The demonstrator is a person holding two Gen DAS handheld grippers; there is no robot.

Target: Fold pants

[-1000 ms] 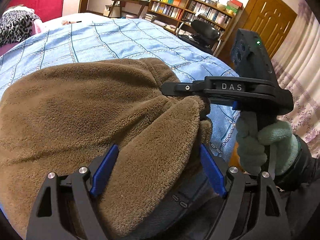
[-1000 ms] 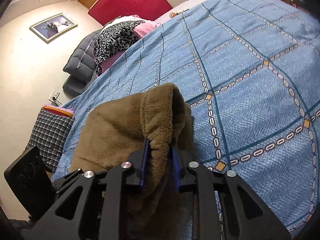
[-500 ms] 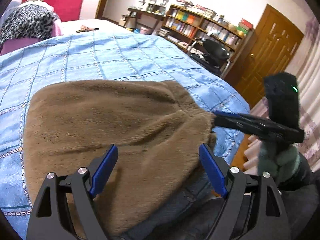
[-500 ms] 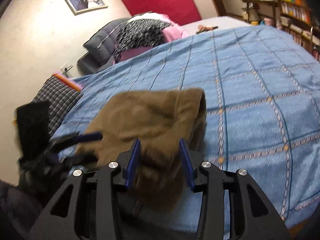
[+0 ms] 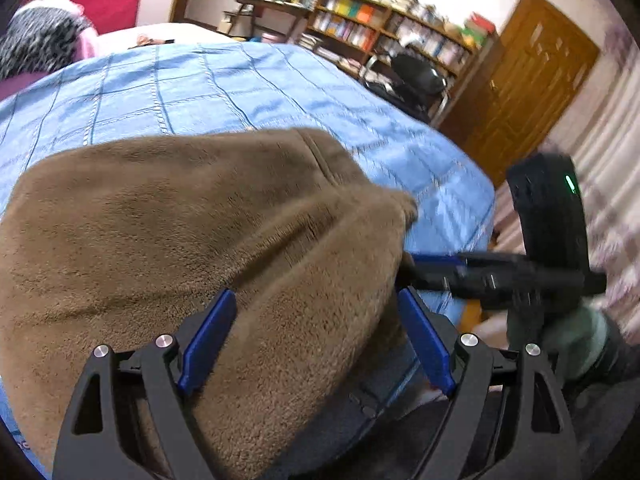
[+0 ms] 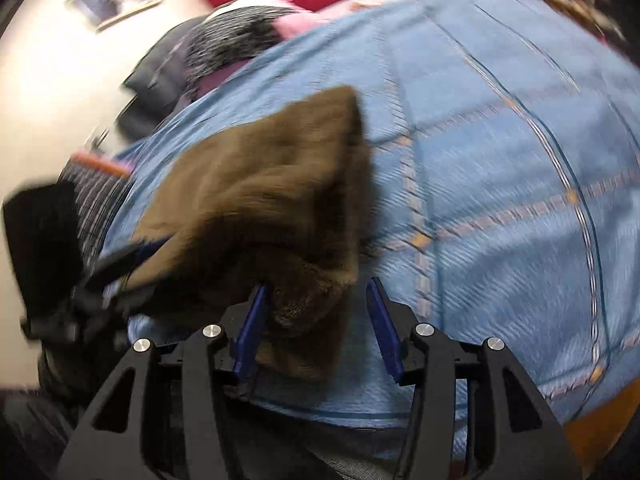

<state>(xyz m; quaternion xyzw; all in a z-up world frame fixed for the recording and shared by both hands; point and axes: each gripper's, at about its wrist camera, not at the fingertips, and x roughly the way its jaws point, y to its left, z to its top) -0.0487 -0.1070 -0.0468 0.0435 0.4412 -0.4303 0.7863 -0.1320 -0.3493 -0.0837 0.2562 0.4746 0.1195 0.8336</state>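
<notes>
At bedspread (image 6: 500,152) edge, folded pants (image 6: 264,200), right tongs (image 6: 318,320) just opening.

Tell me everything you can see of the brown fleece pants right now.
The brown fleece pants are plush and fuzzy, folded into a thick bundle lying on the blue quilted bedspread near its edge, with a seam showing near the far edge. The left gripper straddles the bundle, jaws wide. The right gripper has just been opening; a corner of fleece lies between its jaws against one pad, the other clear.
</notes>
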